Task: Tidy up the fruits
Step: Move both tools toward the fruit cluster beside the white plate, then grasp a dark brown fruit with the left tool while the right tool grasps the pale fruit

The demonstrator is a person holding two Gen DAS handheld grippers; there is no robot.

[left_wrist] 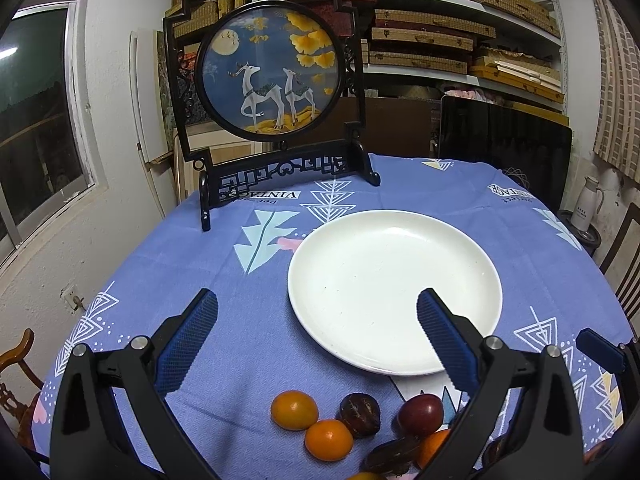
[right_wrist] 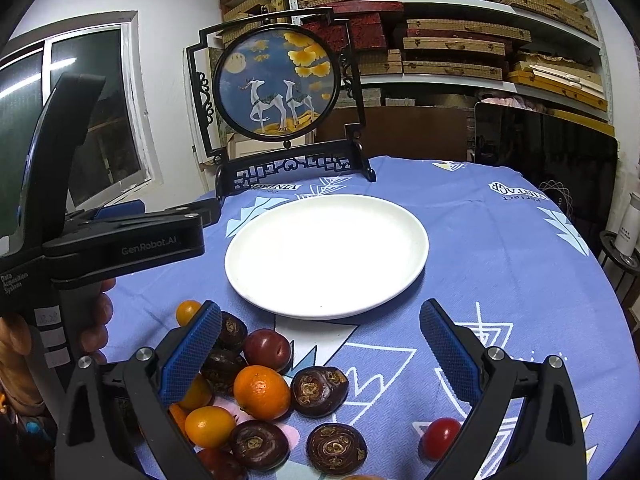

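A round table under a blue patterned tablecloth fills both views. At its far edge stands a black-framed ornamental screen with two white deer on a blue disc, upright on its carved base. Nearer lies a white plate, round, shallow and bare, flat on the cloth between the screen and the fruit.

The fruits sit in a loose cluster on the cloth just in front of the plate, none on it. In the right wrist view the biggest is a bright orange mandarin, touching a dark brown, ring-marked water chestnut on its right. A dark red plum lies behind them, nearest the plate rim. Two more chestnuts rest closer to the camera, a smooth yellow-orange kumquat beside them. A small red cherry tomato sits apart to the right, partly hidden behind the right finger.

The left gripper hangs above the cloth with its blue-padded fingers spread wide, holding nothing; its right pad overlaps the plate's near rim in the view. The right gripper is likewise spread wide and unloaded above the pile, its left pad covering part of the fruit.
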